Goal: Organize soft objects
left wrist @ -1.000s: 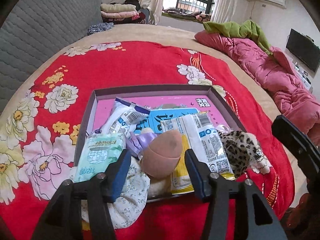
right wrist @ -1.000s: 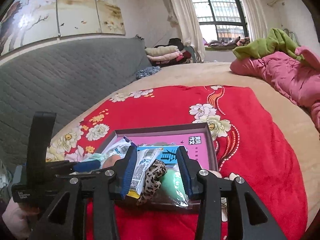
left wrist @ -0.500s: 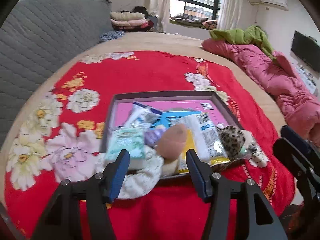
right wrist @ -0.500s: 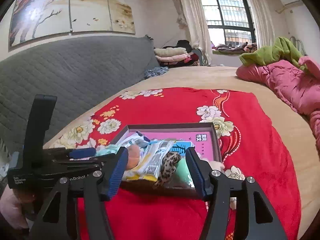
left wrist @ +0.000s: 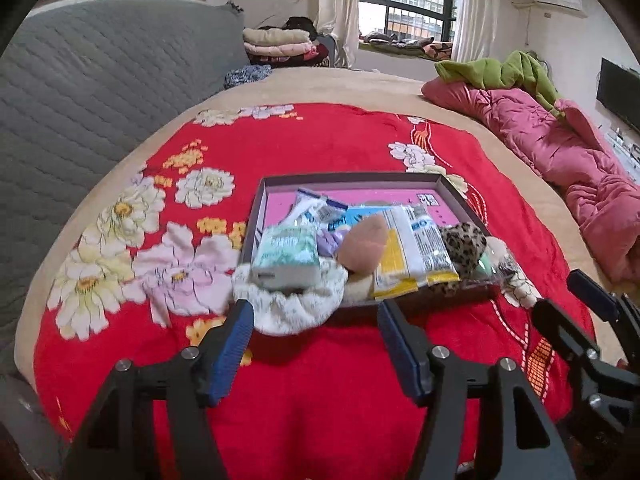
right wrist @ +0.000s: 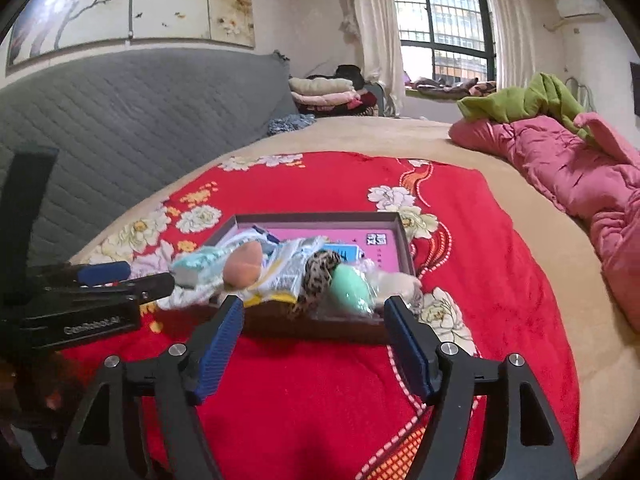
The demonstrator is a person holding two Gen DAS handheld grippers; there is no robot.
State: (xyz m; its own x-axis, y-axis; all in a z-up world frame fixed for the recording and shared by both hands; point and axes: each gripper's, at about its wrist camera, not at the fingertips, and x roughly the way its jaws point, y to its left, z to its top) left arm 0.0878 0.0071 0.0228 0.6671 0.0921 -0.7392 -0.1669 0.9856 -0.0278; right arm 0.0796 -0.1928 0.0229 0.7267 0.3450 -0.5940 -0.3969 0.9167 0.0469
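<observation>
Left claw (left wrist: 314, 322) and right claw (right wrist: 314, 320) both opening wide, gripping nothing, hovering over the red blanket (left wrist: 340, 148) just short of the box (left wrist: 352, 179). Soft items piling in the box's near end: sponge (left wrist: 362, 248), tissue pack (left wrist: 286, 256), leopard scrunchie (left wrist: 462, 242).

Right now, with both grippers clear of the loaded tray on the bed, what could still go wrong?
1. The floral cloth droops over the tray near rim and could slide onto the red blanket.
2. The leopard-print item and green sponge sit heaped at the edge; a bump may spill them.
</observation>
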